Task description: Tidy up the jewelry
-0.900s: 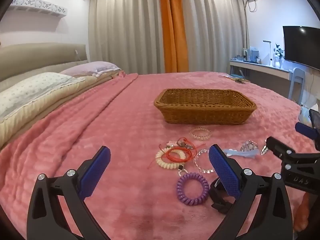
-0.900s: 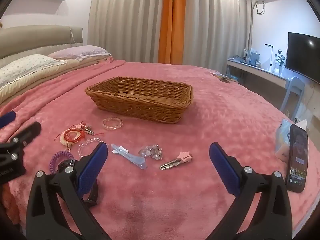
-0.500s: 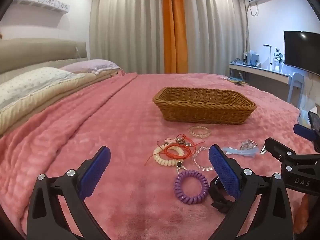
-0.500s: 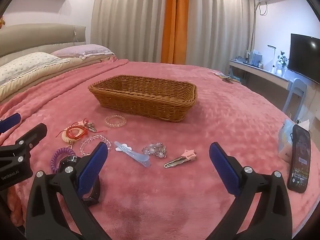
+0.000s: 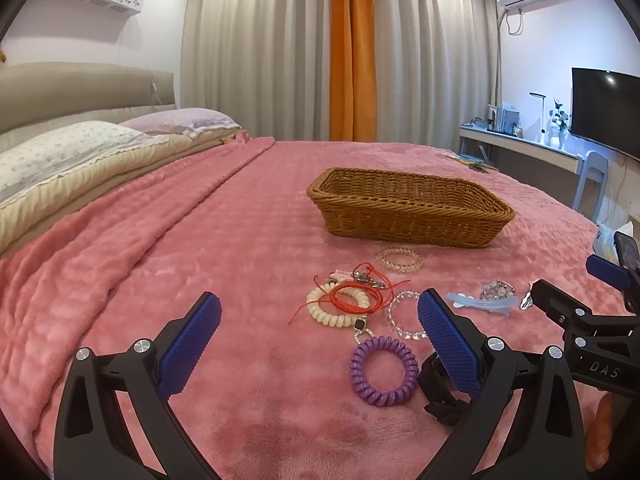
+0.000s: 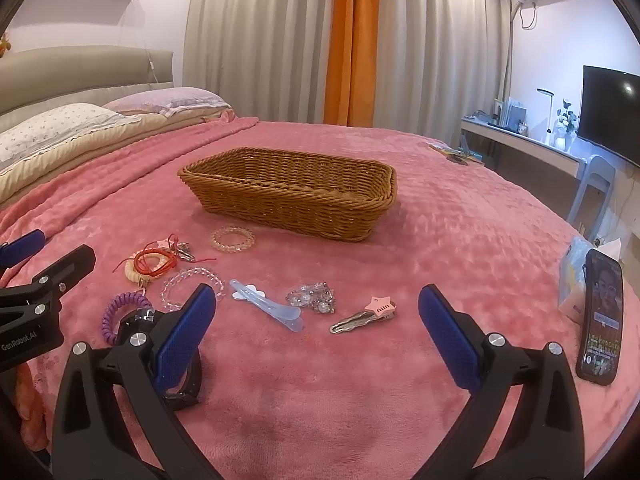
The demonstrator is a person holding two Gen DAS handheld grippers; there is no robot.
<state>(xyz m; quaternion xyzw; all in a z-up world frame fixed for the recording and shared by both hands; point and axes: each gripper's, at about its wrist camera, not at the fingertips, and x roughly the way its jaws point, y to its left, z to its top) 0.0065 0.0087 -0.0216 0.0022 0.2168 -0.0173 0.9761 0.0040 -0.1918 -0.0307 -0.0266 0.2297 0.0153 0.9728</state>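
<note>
A brown wicker basket (image 5: 408, 208) (image 6: 292, 192) stands on the pink bedspread. In front of it lie a purple coil band (image 5: 383, 370) (image 6: 116, 312), a cream coil band with red cord (image 5: 340, 304) (image 6: 150, 266), two clear bead bracelets (image 5: 399, 259) (image 6: 192, 282), a blue hair clip (image 5: 480, 303) (image 6: 266, 306), a crystal piece (image 6: 312, 298), a pink star clip (image 6: 362, 316) and a black watch (image 5: 440, 388). My left gripper (image 5: 318, 344) is open above the bedspread, left of the purple band. My right gripper (image 6: 316, 340) is open, just short of the clips.
A phone (image 6: 602, 316) and a tissue pack (image 6: 574, 276) lie at the right edge of the bed. Pillows (image 5: 72, 152) lie far left. A desk (image 5: 520, 148) and a TV (image 5: 604, 110) stand at the right wall.
Both views have shifted slightly; the jewelry sits a little farther ahead and the cameras have tilted up. Both grippers stay open. Nothing was picked up.
</note>
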